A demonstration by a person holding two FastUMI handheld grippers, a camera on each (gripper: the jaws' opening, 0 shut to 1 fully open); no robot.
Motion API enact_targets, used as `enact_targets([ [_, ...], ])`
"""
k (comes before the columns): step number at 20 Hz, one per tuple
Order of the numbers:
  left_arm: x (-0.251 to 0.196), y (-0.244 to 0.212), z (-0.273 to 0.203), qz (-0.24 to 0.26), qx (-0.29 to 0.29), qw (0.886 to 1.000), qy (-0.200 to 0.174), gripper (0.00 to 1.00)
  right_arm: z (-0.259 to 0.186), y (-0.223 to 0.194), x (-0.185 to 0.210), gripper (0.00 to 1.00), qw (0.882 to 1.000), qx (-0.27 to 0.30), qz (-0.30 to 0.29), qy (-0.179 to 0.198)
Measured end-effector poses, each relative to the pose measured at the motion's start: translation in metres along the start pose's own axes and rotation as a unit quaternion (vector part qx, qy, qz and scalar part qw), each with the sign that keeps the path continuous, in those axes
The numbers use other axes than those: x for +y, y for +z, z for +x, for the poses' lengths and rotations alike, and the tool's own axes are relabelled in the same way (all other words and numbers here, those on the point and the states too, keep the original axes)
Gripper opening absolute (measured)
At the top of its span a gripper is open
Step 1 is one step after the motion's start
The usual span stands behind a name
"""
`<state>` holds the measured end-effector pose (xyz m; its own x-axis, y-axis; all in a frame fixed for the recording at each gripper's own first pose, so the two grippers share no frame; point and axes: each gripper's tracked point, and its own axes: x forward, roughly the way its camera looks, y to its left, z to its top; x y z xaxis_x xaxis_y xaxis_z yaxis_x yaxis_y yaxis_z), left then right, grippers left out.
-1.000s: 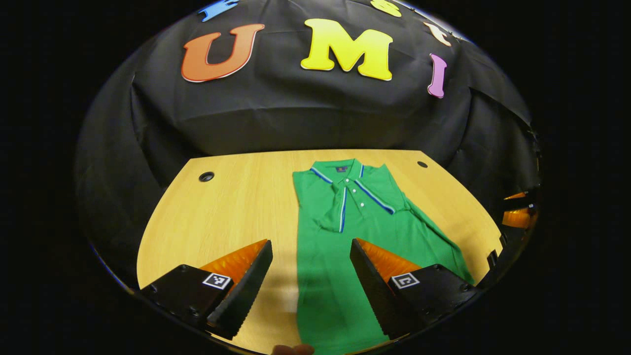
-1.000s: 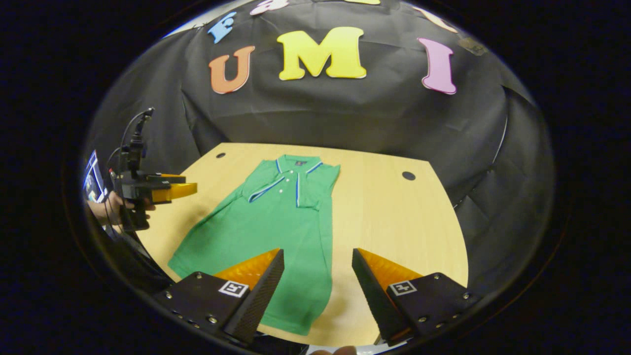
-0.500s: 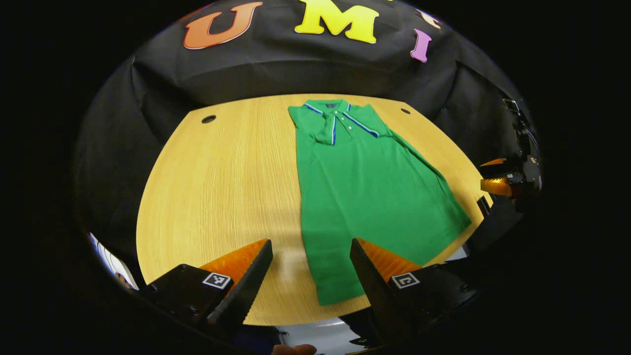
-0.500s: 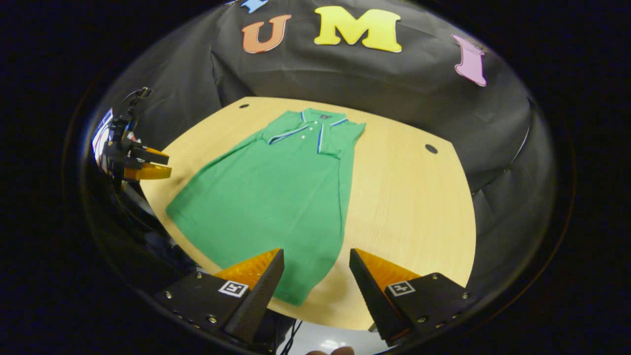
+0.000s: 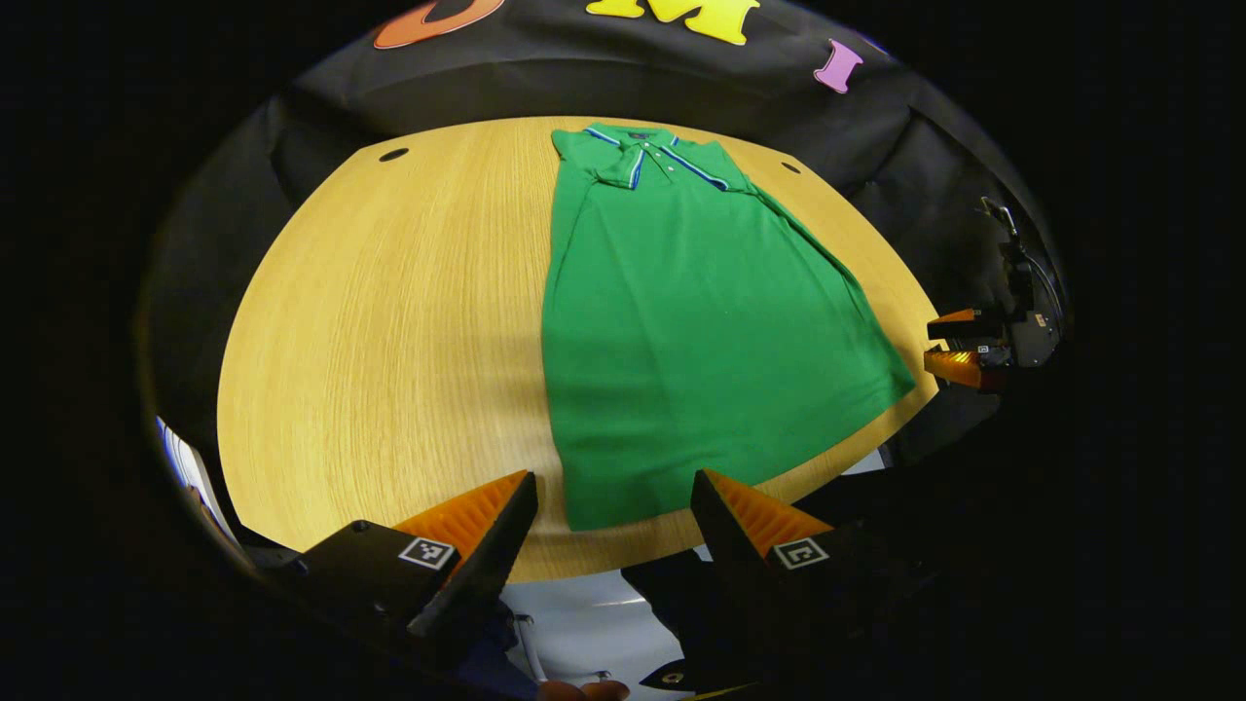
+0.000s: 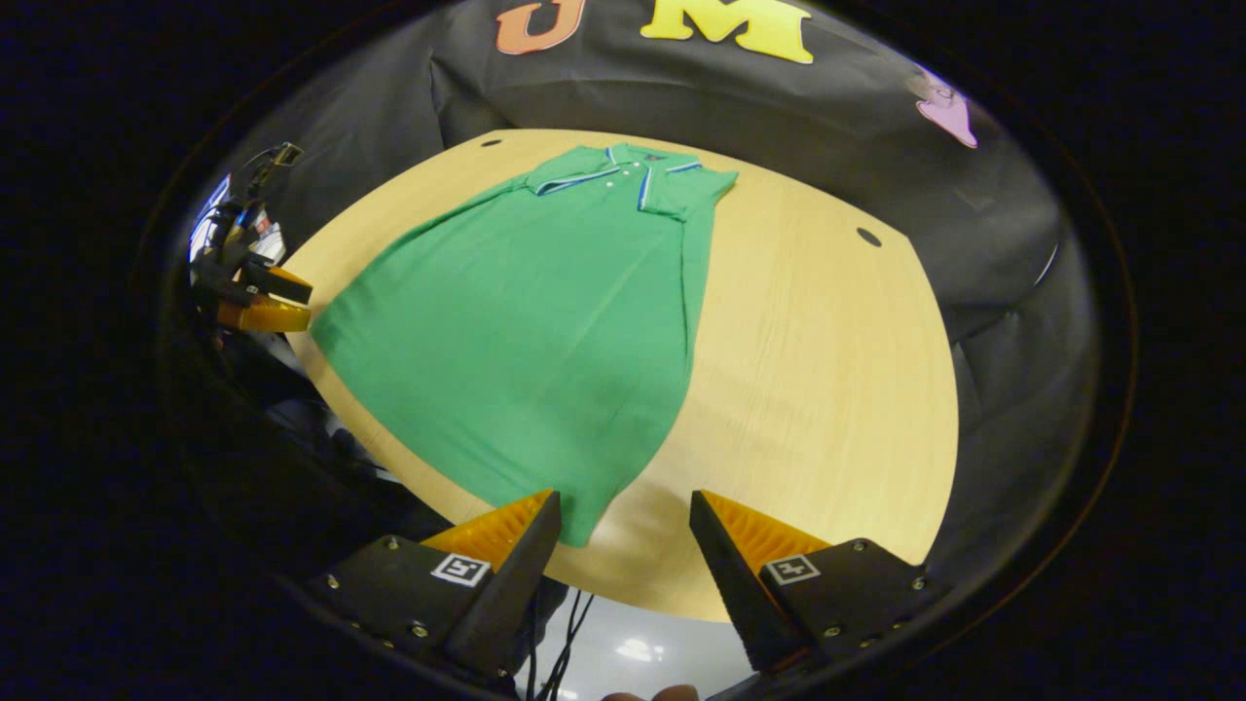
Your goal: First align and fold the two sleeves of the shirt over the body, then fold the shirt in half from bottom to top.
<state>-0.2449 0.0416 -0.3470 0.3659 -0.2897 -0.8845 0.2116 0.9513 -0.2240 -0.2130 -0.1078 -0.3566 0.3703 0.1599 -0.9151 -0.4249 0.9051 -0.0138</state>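
Note:
A green polo shirt [image 5: 681, 321] lies flat on the wooden table [image 5: 389, 321], collar at the far end, both sleeves folded over the body, hem toward me. My left gripper [image 5: 613, 506] hovers open over the table's near edge, just before the hem's left corner. In the right gripper view the same shirt [image 6: 545, 302] shows, and my right gripper [image 6: 623, 521] hangs open above the hem's right corner. Each view shows the other gripper farther off: the right one [image 5: 959, 346] at the right edge, the left one [image 6: 263, 300] at the left edge.
Bare wood spreads left of the shirt [image 5: 389, 321] and right of it [image 6: 808, 370]. Small round holes sit in the table's far corners [image 5: 393, 154] [image 6: 868, 237]. A pale floor [image 6: 633, 647] and cables show beyond the near edge.
Both grippers have drawn back toward the near table edge and tilted down, so the whole shirt and its hem have come into sight. Both stay open.

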Motion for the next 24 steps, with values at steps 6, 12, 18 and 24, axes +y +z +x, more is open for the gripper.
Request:
enact_targets([
  [6, 0.005, -0.005, 0.013, 0.009, 0.019, 1.000, 0.020, 1.00, 0.022, -0.005, 0.015, 0.87, 1.000, 0.018, -0.001, 0.014],
  [12, 0.009, -0.010, 0.021, 0.031, 0.040, 0.998, 0.039, 1.00, 0.037, -0.009, 0.024, 0.87, 0.999, 0.029, -0.004, 0.020],
  [18, 0.007, -0.013, 0.025, 0.047, 0.027, 0.996, 0.068, 1.00, 0.040, -0.017, 0.029, 0.89, 0.999, 0.044, -0.013, 0.022],
  [24, -0.004, -0.014, 0.028, 0.042, 0.008, 0.997, 0.069, 0.82, 0.041, -0.018, 0.038, 0.53, 0.998, 0.048, -0.027, 0.037],
])
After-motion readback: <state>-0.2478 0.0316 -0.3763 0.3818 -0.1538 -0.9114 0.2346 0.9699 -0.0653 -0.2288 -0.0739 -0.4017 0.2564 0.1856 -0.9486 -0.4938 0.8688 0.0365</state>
